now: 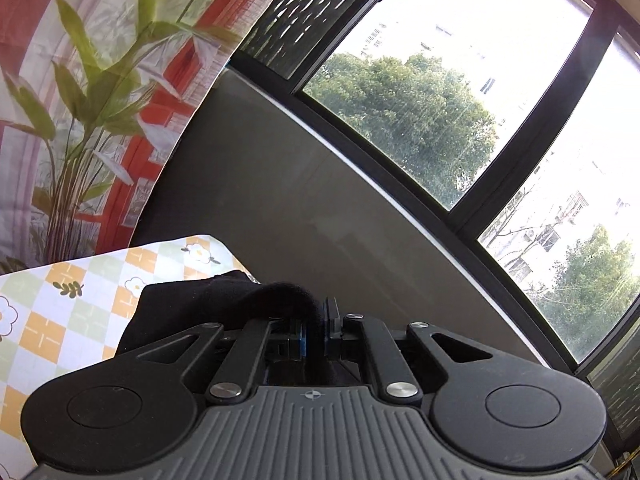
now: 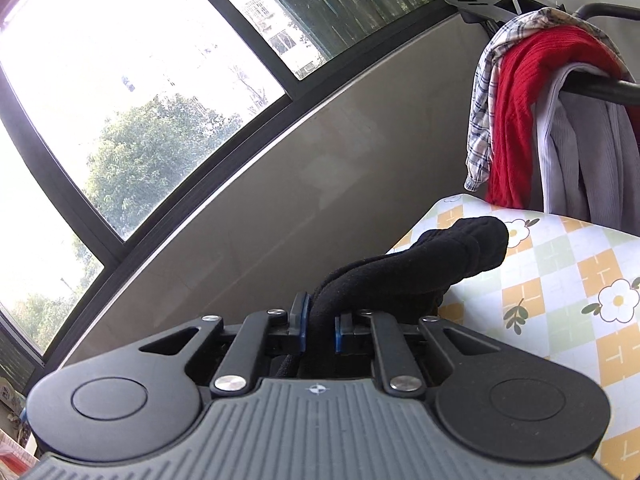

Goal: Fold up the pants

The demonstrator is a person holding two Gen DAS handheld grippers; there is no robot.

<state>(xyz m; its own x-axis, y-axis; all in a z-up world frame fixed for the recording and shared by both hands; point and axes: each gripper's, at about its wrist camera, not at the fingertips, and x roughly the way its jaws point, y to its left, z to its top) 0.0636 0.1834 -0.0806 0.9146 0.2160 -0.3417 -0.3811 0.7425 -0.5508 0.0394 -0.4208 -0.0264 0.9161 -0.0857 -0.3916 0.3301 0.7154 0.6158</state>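
Gripping black pants (image 2: 420,268): left tool (image 1: 316,330), right tool (image 2: 320,326); no writing legible.

Daylight only, coming thru the window (image 1: 460,92), (image 2: 132,92). Sky and buildings blown out to white in both views; trees hazy w/ flare streaks. Wall (image 1: 288,184) below sill in flat shade, so is the near foreground. Pants (image 2: 440,264) so dark that folds barely show. Strong fisheye: frames and sill bow hard, corners stretched. Focus mostly sharp, no motion blur.
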